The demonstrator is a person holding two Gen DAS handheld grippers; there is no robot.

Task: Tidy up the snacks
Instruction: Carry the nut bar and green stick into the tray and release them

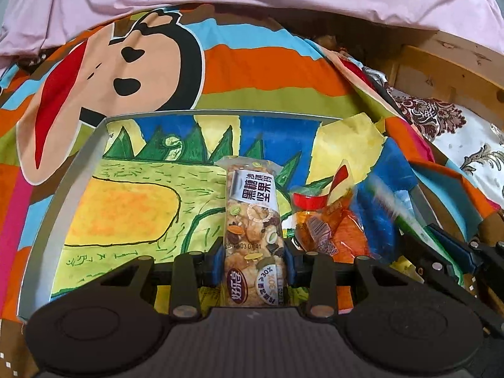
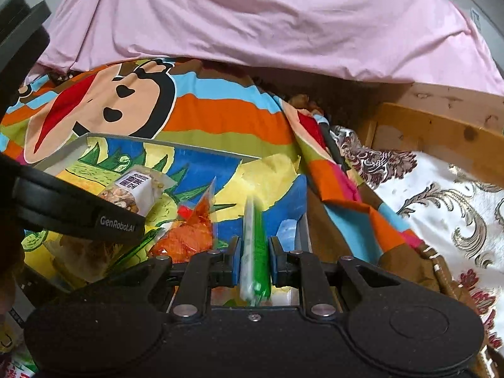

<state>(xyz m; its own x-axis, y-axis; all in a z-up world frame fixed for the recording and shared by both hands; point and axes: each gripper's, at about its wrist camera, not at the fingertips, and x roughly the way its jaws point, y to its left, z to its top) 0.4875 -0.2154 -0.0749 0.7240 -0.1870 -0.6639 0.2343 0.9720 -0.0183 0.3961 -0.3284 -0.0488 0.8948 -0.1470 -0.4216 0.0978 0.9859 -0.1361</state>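
We note the left gripper (image 1: 254,263) closed on a clear-wrapped nut bar (image 1: 252,239), blue pads pressing both long sides near the bar's lower end. The bar points away from the camera, over the tray (image 1: 94,145), whose floor is lined with a painted landscape. Just right of the bar we see an orange snack packet (image 1: 330,230) with a red-and-yellow top, lying in the tray.

The right gripper (image 2: 254,266) is nearly closed on a thin green-and-white packet (image 2: 256,252), pinched between its blue pads; the packet is blurred, its print unreadable. It hangs over the right part of the tray (image 2: 195,149), near the right rim. In the left wrist view the same packet (image 1: 406,220) shows as a blurred streak at right.

The tray sits on a striped cartoon-monkey sheet (image 1: 220,72). Far behind lies pink bedding (image 2: 267,22); to the right, a wooden frame (image 2: 434,126) and floral fabric (image 2: 441,195).
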